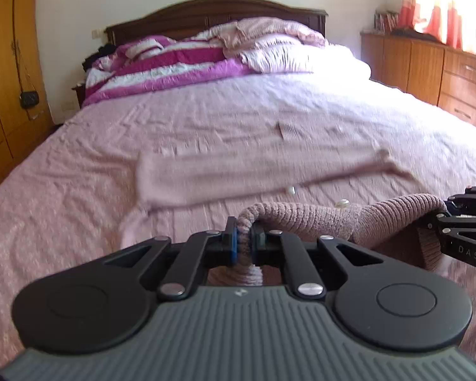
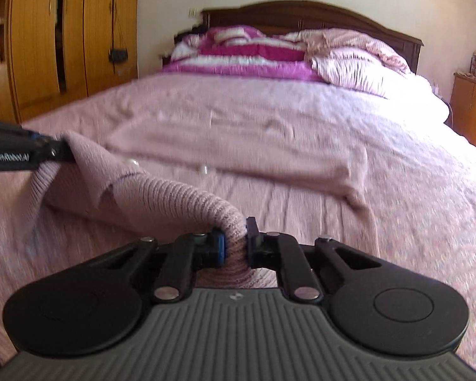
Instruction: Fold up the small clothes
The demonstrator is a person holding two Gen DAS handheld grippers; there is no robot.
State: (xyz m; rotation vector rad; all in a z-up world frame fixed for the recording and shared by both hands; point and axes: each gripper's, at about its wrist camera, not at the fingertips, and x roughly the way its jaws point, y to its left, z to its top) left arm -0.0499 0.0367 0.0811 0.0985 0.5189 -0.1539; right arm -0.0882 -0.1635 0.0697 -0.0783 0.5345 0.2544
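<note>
A pink ribbed knit garment [image 1: 317, 219] lies on the pink bedspread; its far part [image 1: 238, 171] is spread flat with sleeves out. My left gripper [image 1: 243, 244] is shut on the near ribbed edge and holds it lifted. My right gripper [image 2: 234, 244] is shut on the same edge [image 2: 181, 197] further right, also lifted. The right gripper shows at the right edge of the left wrist view [image 1: 460, 222]; the left gripper shows at the left edge of the right wrist view [image 2: 25, 152]. Pearly buttons [image 1: 342, 203] show on the garment.
The bed [image 1: 111, 133] fills both views. A striped magenta quilt [image 1: 161, 70] and pink pillows [image 1: 269, 41] are piled at the headboard. A wooden wardrobe [image 2: 63, 38] stands to the left and a low wooden cabinet [image 1: 428, 66] to the right.
</note>
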